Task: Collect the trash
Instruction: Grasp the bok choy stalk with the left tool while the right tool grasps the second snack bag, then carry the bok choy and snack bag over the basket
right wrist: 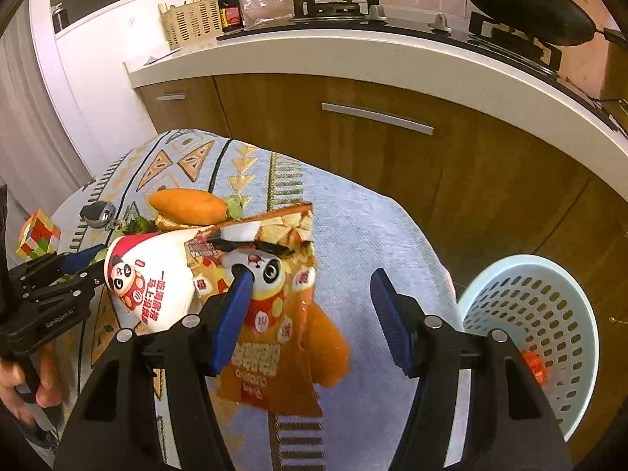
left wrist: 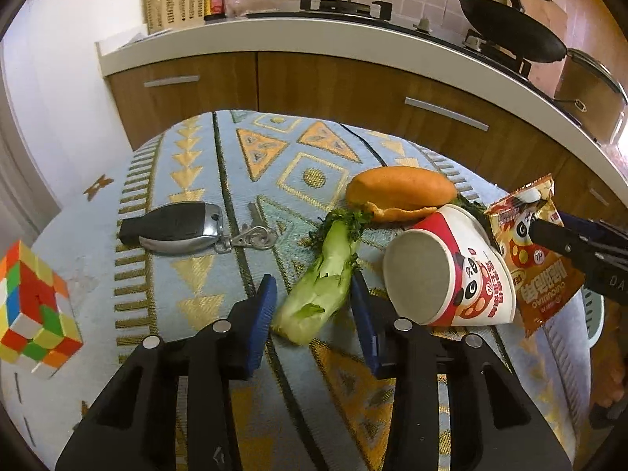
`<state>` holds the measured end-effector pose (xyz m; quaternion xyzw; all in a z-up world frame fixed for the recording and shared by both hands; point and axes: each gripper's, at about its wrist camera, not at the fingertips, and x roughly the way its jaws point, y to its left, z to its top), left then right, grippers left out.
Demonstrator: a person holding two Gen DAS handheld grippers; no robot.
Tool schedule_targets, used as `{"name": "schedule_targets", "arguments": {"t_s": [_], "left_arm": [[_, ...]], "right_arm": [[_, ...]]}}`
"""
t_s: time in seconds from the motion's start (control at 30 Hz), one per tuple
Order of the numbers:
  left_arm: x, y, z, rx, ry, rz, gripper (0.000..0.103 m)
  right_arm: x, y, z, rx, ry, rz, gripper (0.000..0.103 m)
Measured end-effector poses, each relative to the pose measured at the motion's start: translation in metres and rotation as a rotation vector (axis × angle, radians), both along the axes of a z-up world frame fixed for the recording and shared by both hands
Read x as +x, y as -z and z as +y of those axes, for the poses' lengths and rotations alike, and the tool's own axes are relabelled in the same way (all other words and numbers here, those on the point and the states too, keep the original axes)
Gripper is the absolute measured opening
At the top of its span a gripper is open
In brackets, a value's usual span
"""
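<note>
A green vegetable stalk (left wrist: 324, 290) lies on the patterned cloth between the open fingers of my left gripper (left wrist: 312, 298), which stand on either side of it. A tipped paper cup with a panda print (left wrist: 451, 271) lies to its right, with a burger bun (left wrist: 400, 192) behind. An orange snack wrapper (right wrist: 271, 314) lies by the cup (right wrist: 153, 278). My right gripper (right wrist: 310, 310) is open over the wrapper, its left finger (right wrist: 235, 314) on it. The wrapper also shows in the left wrist view (left wrist: 533, 251).
A car key with key ring (left wrist: 176, 227) and a colour cube (left wrist: 33, 310) lie on the cloth's left side. A pale blue perforated basket (right wrist: 549, 329) with something red inside stands low at the right of the table. Kitchen cabinets and a stove with a wok (left wrist: 510, 27) are behind.
</note>
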<state>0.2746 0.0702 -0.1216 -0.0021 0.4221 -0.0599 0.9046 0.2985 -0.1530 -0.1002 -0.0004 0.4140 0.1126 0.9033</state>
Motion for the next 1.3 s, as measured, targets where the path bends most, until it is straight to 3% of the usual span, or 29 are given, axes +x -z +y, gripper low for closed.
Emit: {"name": "schedule_targets", "arguments": {"t_s": [0.13, 0.3, 0.4, 0.47, 0.73, 0.93, 1.3], "left_arm": [[-0.005, -0.001, -0.002, -0.009, 0.004, -0.013, 0.028], [-0.009, -0.004, 0.000, -0.043, 0.001, -0.031, 0.025], [-0.010, -0.006, 0.003, -0.076, -0.005, -0.041, 0.024], [-0.011, -0.009, 0.005, -0.093, -0.010, -0.047, 0.024], [-0.028, -0.031, 0.006, -0.101, -0.040, -0.108, 0.023], [-0.047, -0.055, 0.006, -0.131, -0.062, -0.181, 0.023], [-0.075, -0.109, -0.050, -0.179, 0.046, -0.311, 0.023]], "right_arm": [[0.002, 0.000, 0.003, -0.004, -0.011, -0.005, 0.055], [0.004, 0.002, 0.004, 0.000, -0.028, 0.008, 0.025], [-0.002, -0.002, 0.005, 0.000, -0.039, -0.016, 0.010], [-0.009, -0.009, 0.005, 0.017, -0.056, -0.039, 0.005], [-0.044, -0.047, 0.012, 0.018, -0.117, -0.154, 0.002], [-0.064, -0.072, 0.004, 0.010, -0.092, -0.223, 0.002], [-0.097, -0.110, -0.059, 0.013, 0.022, -0.313, 0.002]]}}
